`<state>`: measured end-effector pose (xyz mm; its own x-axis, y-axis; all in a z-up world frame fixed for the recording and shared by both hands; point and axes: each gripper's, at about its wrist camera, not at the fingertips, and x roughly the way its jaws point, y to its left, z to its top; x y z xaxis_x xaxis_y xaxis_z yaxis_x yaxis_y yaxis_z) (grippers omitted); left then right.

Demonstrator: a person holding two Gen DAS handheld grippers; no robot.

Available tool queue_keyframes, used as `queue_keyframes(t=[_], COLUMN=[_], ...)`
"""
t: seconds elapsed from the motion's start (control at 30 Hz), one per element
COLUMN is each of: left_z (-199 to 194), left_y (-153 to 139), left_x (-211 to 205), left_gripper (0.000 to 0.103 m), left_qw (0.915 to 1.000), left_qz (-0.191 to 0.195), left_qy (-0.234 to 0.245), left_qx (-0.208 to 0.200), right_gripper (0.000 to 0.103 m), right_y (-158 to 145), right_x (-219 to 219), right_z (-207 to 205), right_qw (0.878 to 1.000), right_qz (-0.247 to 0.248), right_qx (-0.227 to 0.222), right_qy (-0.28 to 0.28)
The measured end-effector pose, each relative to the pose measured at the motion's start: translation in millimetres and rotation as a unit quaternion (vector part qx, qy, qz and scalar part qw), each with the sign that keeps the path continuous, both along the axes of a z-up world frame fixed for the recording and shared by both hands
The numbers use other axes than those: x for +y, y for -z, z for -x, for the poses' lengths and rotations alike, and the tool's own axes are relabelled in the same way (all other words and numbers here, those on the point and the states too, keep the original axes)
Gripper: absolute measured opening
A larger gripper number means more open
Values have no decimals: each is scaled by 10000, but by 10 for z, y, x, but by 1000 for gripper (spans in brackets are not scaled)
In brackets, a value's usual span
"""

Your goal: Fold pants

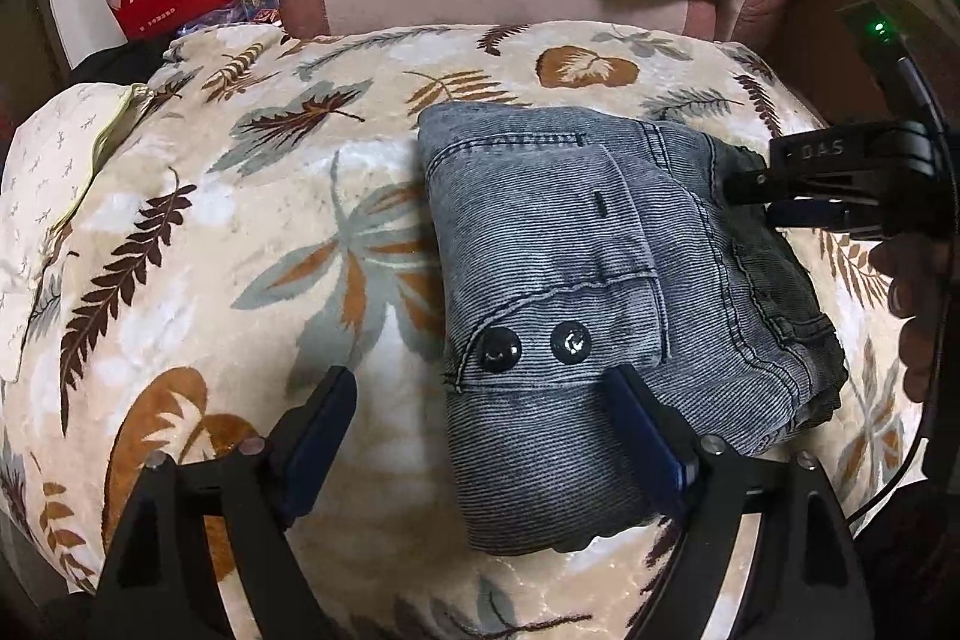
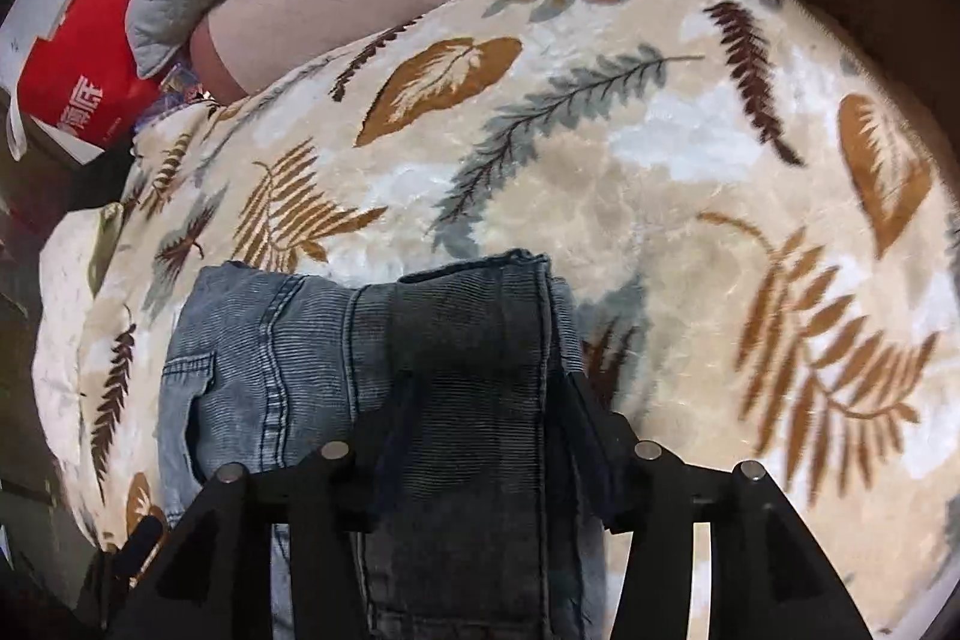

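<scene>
Folded pants [image 1: 606,304] lie at the blanket's [image 1: 198,232] centre, the left gripper [image 1: 480,418] wide open and empty at 6 o'clock, the right gripper [image 1: 750,199] apparently pinching the 3 o'clock edge, which may spring unfolded if it lets go abruptly.

Your pants [image 1: 576,280] are grey-blue, faded corduroy-like denim with darker stitched seams. They lie folded into a compact, roughly rectangular bundle of several layers on the leaf-patterned blanket. On the top layer you can see a pocket flap with two black snap buttons [image 1: 534,346] side by side near your end of the bundle. A darker grey layer [image 2: 474,376] forms the bundle's right-hand side, its edges stacked and slightly uneven.
</scene>
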<state>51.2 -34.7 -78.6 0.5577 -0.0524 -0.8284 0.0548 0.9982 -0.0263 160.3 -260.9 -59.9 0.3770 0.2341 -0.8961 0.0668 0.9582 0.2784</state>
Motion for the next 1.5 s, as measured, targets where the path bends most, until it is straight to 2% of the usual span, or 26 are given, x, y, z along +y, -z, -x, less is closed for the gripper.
queue_keyframes(t=[0.03,0.07,0.13,0.27,0.33,0.4,0.5,0.57,0.6,0.67,0.7,0.77,0.9,0.93,0.97,1.0,1.07,1.13,1.23,1.3,1.33,1.4,1.43,1.5], left_z=[-1,0,3,-7,-11,-9,-16,-11,-13,-12,-11,-11,-23,-24,-26,-30,-34,-46,-9,29,46,93,92,44], left_y=[0,1,-4,0,1,-11,-1,3,6,7,15,26,25,27,28,25,20,26,-55,-146,-183,-238,-222,-129], left_x=[2,5,7,2,-1,8,15,19,17,28,26,35,43,41,42,49,48,41,87,185,250,447,577,755], left_gripper=[86,86,86,86,87,87,87,87,87,87,87,87,88,88,88,89,89,90,90,90,90,90,90,90], left_qw=[10000,10000,10000,10000,10000,10000,10000,10000,10000,10000,10000,9999,9999,9999,9999,9999,9999,9998,9992,9985,9977,9941,9910,9825], left_qz=[3,-12,-11,0,-12,3,20,33,30,53,65,103,118,128,117,125,124,165,398,547,660,1018,1233,1664], left_qy=[-2,-3,10,-24,-34,-9,3,-2,-7,10,14,22,-4,1,-7,-1,7,-15,24,-40,-101,-315,-498,-821], left_qx=[0,3,0,14,33,44,49,34,34,41,46,53,46,49,57,61,64,89,19,-64,-125,-208,-133,173], right_gripper=[48,23,1,1,1,1,3,15,22,77,82,82,81,71,22,8,8,8,9,13,19,44,60,61], right_y=[13,19,-23,-182,0,138,61,-126,-230,-343,-373,-375,-115,-86,-82,-76,-138,-182,114,90,57,-79,-173,-408], right_x=[13,33,46,63,47,-39,-176,-246,-284,-321,-308,-232,-128,-130,-120,-82,74,184,245,316,317,249,209,181], right_z=[-7,-10,8,135,100,97,144,135,112,51,9,-86,-317,-324,-339,-347,-303,-247,-300,-251,-243,-244,-249,-288], right_qw=[10000,9999,9992,9924,9924,9952,9988,9996,9995,9983,9978,9980,9998,9997,9997,9997,9952,9848,9827,9788,9792,9809,9816,9823], right_qz=[-1,67,370,1160,1200,953,490,204,37,-187,-172,-65,-118,-158,-139,214,885,1583,1737,1874,1837,1770,1752,1679], right_qx=[6,39,-39,-342,-16,168,56,-158,-292,-461,-523,-561,-139,-151,-185,-103,-224,-491,-134,-292,-307,-347,-425,-660], right_qy=[-65,-144,-152,-214,-284,-171,12,74,150,290,357,269,122,142,94,51,-344,-517,-627,-767,-806,-734,-632,-505])
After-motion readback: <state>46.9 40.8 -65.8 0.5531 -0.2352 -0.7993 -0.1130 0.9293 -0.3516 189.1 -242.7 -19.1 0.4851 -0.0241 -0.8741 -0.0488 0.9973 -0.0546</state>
